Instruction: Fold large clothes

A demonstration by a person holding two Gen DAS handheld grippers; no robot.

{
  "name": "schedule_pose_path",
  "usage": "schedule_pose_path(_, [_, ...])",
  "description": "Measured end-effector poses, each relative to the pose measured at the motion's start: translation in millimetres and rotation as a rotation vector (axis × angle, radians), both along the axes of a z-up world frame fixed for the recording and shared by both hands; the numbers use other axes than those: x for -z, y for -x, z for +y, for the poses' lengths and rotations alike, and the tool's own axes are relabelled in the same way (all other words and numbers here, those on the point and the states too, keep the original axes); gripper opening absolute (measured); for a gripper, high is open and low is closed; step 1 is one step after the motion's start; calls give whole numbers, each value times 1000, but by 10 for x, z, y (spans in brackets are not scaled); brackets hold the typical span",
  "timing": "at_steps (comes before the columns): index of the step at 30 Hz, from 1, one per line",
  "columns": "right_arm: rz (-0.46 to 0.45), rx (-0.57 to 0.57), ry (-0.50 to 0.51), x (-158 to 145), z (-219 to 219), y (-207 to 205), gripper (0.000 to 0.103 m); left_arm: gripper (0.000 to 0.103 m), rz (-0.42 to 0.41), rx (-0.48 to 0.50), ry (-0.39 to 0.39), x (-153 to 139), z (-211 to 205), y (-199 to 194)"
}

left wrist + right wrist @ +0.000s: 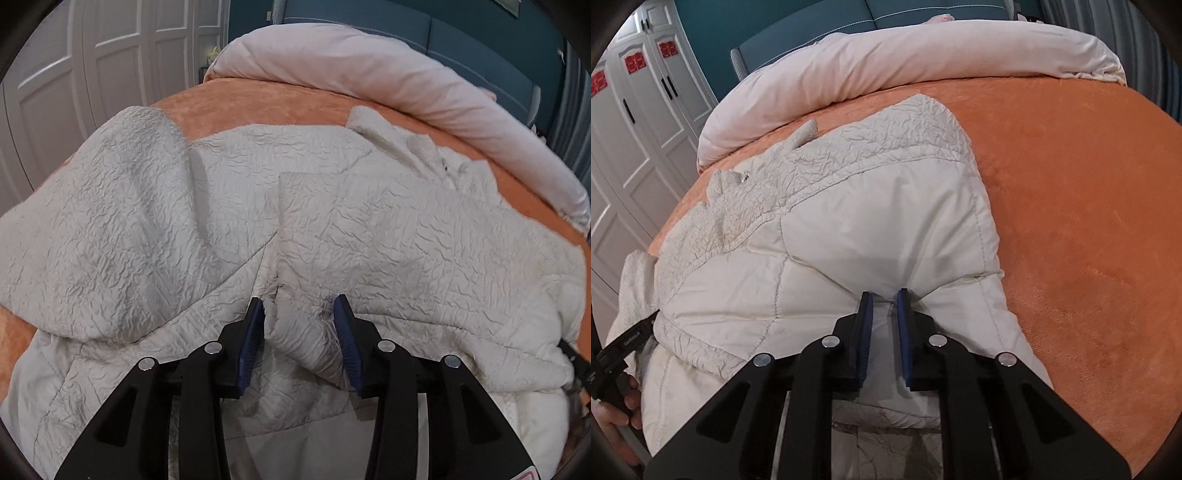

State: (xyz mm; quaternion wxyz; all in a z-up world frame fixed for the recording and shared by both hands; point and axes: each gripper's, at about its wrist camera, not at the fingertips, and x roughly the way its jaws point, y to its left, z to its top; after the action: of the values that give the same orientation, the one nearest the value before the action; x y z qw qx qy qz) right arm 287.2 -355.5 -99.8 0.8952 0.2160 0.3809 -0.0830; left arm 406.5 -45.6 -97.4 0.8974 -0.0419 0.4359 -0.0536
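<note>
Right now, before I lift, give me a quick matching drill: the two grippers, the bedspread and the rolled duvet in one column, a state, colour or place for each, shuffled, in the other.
Things:
1. left gripper
2. right gripper
3. bedspread
4. rolled duvet

Descriptions:
A. orange, under the jacket
B. pale pink, at the far end of the bed
C. pinching a thin, smooth fold of the jacket
D. clamped on a thick, crinkled bunch of the jacket

Pairs: 1-D, 2-C, 3-A, 4-B
</note>
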Motion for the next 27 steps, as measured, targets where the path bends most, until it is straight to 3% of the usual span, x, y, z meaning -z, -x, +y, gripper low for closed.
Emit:
schedule_pose_path(3, [17,19,29,-100,72,28,16,51,21,-52,102,-196,365,187])
schedule_pose_path(4, [29,28,60,-192,152,109,19,60,16,-74,118,-267,501,257])
schedule_pose_path(5, [24,18,69,-263,230,212,26,70,-1,-97,142,-365,694,363])
schedule_pose_path(8, [-28,-55,78,-481,561,731,43,86,-64,-195,156,-601,1445,681])
schedule_pose_path(12, [-12,-97,64,-479,919,1278,45,86,-46,-402,142,-655,2666,845])
schedule_pose_path(16, [22,-83,59,-387,1149,1560,53,87,-16,-627,209,-537,3654,825])
schedule_pose_path(20, [64,-24,21,-278,1167,1646,64,85,64,-746,357,-263,4250,614])
schedule_pose_path(22, [79,-13,22,-258,1172,1673,65,83,81,-772,376,-199,4334,514])
schedule_pose_path(24, [84,-9,30,-246,1184,1687,66,46,51,-723,354,-312,4298,378])
schedule_pose_path(25, [86,-10,37,-247,1201,1679,67,18,63,-682,358,-368,4242,282])
schedule_pose_path(26, [87,-12,45,-244,1211,1671,68,5,64,-656,349,-446,4160,238])
schedule_pose_path(27, [87,-15,51,-238,1220,1667,70,3,29,-621,345,-599,4052,200])
